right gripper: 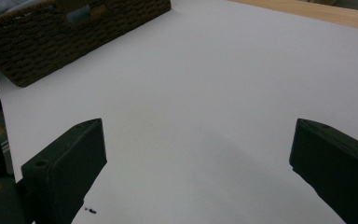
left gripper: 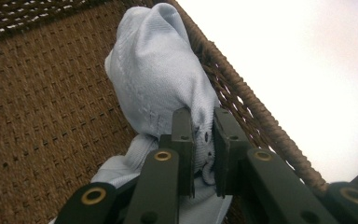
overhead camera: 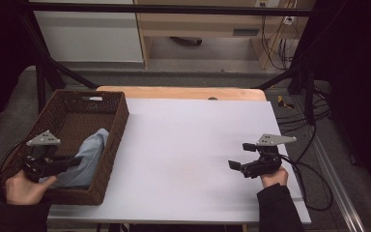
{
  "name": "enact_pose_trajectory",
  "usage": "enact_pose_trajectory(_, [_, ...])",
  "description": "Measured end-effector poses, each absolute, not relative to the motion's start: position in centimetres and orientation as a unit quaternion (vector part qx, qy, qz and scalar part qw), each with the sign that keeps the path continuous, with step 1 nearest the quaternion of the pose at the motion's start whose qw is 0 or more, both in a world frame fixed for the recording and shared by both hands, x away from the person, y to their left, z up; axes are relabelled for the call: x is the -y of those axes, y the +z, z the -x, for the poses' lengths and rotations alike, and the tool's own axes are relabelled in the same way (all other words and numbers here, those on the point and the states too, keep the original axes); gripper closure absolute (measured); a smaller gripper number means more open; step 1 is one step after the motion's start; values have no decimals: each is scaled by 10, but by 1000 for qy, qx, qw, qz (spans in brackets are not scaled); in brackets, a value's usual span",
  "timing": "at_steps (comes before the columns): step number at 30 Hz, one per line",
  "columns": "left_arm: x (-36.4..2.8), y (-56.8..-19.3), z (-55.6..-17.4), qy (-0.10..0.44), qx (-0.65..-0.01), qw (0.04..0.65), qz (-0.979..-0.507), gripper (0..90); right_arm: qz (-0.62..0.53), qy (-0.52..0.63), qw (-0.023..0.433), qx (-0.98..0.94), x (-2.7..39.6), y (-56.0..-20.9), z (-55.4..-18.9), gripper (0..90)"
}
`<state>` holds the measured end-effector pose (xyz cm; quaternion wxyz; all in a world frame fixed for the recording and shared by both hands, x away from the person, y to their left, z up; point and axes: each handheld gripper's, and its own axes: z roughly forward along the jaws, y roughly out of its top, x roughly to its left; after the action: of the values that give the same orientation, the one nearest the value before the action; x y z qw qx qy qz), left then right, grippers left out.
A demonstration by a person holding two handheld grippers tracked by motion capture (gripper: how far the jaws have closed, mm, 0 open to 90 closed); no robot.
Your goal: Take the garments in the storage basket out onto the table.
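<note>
**Left gripper pinches cloth in basket**

The left gripper (left gripper: 203,154), jaws nearly closed, pinches the pale blue cloth (left gripper: 161,79) against the basket's (overhead camera: 118,128) right wall. Right gripper (right gripper: 198,172) gapes empty over the table (overhead camera: 188,145). Likely next: release and withdraw.

The right tongs (right gripper: 198,163) hang over the white sheet (right gripper: 223,79) that covers the desk, their two black jaws standing wide apart, one at the lower left and one at the lower right, with only bare sheet between them. A tiny dark speck (right gripper: 91,210) lies on the sheet just beside the left-hand jaw. A dark brown woven basket (right gripper: 70,35) sits at the far left end of the sheet, near its edge, a handle slot cut in its end wall. A strip of bare wooden desk (right gripper: 326,11) runs along the sheet's far edge at the upper right
</note>
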<state>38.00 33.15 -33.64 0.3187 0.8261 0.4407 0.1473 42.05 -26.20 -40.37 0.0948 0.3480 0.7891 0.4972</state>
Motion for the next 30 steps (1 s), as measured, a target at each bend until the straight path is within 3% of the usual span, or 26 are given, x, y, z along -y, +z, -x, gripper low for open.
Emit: enact_pose_trajectory(30, [-339, -319, -376, 173, -436, 349, -811, 805, -351, 493, 92, -791, 262, -406, -422, 43])
